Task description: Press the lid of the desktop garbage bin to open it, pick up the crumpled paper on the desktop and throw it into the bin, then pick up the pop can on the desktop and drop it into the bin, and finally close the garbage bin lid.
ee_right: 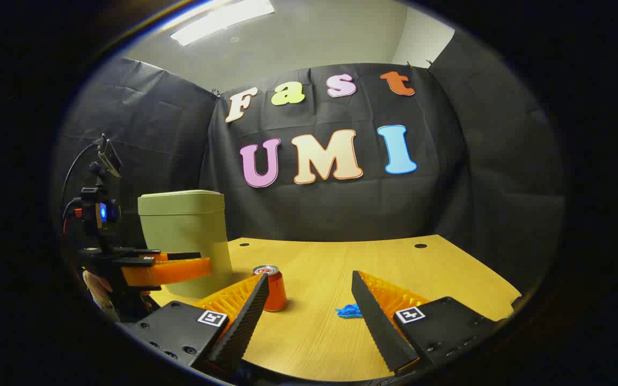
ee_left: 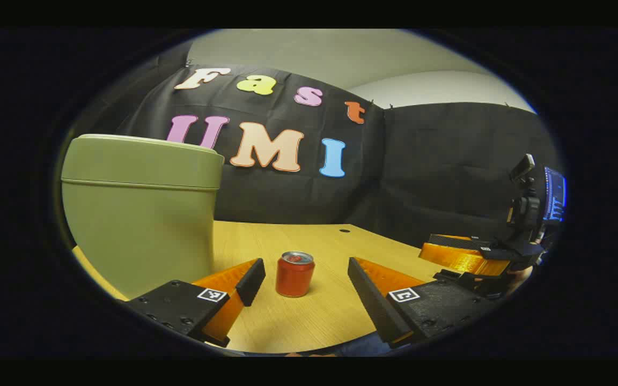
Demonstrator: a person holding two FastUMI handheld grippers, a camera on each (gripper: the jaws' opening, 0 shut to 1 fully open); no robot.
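Between the wide-spread jaws of the left gripper (ee_left: 306, 276) stands the pop can (ee_left: 294, 274), upright on the surface (ee_left: 309, 316) just ahead of the tips and untouched. To the left of these jaws rises the garbage bin (ee_left: 142, 209), lid down, so the opening press appears not yet made. Ahead of the right gripper (ee_right: 310, 292), whose jaws likewise stand wide and empty, the crumpled paper (ee_right: 348, 311) lies beside the right-hand finger; the can sits beyond the left-hand one. Both grippers are held low and roughly level over the near edge, side by side, probably a ready pose facing all three objects.
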